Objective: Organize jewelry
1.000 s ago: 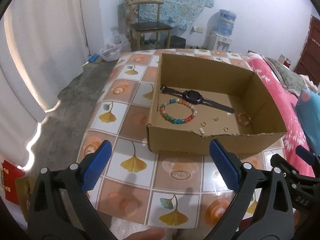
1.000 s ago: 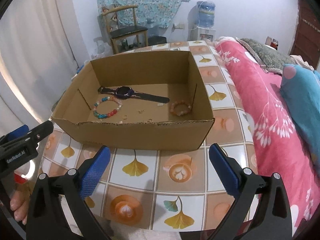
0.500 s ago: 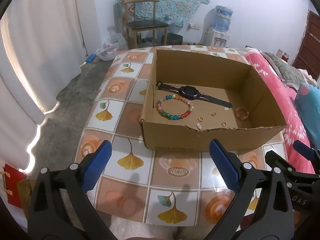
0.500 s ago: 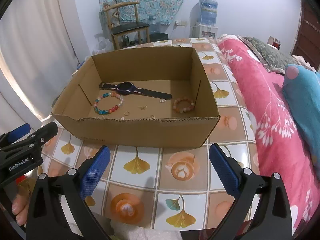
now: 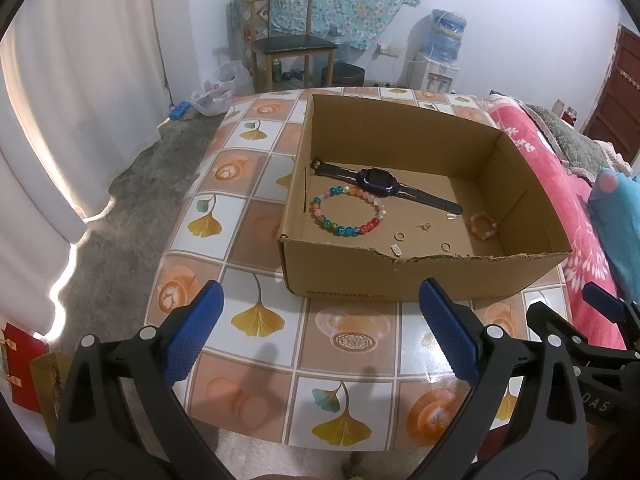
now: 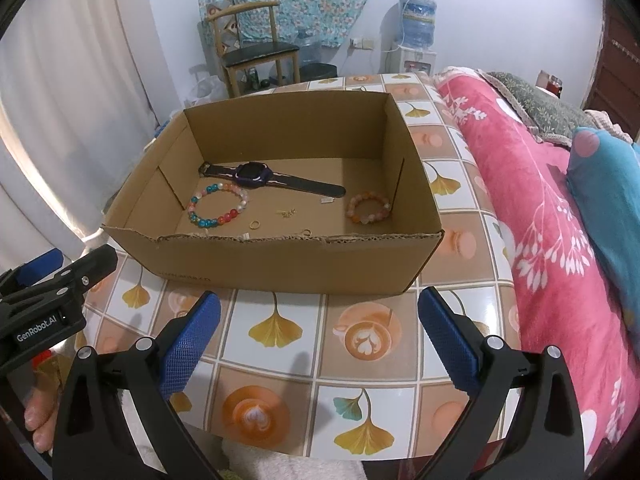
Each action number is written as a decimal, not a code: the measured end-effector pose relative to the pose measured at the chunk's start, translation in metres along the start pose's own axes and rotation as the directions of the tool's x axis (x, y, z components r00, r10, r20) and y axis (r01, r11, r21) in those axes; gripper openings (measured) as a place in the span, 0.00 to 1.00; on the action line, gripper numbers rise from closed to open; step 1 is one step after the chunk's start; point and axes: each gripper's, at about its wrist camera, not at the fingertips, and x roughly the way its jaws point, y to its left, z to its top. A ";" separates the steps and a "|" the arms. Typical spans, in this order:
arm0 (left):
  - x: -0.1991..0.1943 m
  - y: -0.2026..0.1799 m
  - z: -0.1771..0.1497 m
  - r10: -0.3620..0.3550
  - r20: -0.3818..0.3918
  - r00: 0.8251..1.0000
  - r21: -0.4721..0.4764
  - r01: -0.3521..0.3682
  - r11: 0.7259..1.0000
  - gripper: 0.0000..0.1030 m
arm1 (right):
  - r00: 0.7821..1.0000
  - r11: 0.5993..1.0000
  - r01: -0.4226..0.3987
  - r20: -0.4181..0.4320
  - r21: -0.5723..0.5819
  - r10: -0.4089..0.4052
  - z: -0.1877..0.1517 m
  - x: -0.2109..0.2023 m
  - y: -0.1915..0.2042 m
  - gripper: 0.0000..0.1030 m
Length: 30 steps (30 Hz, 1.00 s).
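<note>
I hold the left hand-held gripper (image 5: 320, 332) and right hand-held gripper (image 6: 320, 332) spread wide and empty above the desk (image 6: 360, 344). Since a second ago both have drawn back and risen; the cardboard box (image 6: 280, 264) sits farther off. Watch (image 6: 256, 174), multicolour bracelet (image 6: 218, 208), orange bracelet (image 6: 368, 208) and rings (image 6: 255, 224) lie unmoved inside, so sorting looks either finished or pending.

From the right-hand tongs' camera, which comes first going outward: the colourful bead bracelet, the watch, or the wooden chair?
From the right tongs outward:
1. Colourful bead bracelet, left side of the cardboard box, toward its near wall.
2. Watch, just behind the bracelet, deeper in the box.
3. Wooden chair, beyond the table, by the back wall.
</note>
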 end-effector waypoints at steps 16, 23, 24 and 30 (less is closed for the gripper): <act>0.002 -0.001 -0.003 -0.001 -0.005 1.000 -0.004 0.001 1.000 0.92 | 1.000 1.000 -0.004 -0.003 -0.001 0.004 0.001 0.000 0.002 0.93; 0.002 -0.001 -0.003 -0.001 -0.005 1.000 -0.003 0.001 1.000 0.92 | 1.000 1.000 -0.005 -0.002 0.000 0.005 0.001 0.000 0.002 0.93; 0.002 -0.001 -0.003 -0.001 -0.006 1.000 -0.002 0.001 1.000 0.92 | 1.000 1.000 -0.003 -0.002 0.000 0.003 0.001 0.000 0.001 0.93; 0.002 0.000 -0.003 -0.001 -0.005 1.000 -0.003 0.001 1.000 0.92 | 1.000 1.000 -0.005 -0.002 -0.001 0.005 0.001 0.001 0.002 0.93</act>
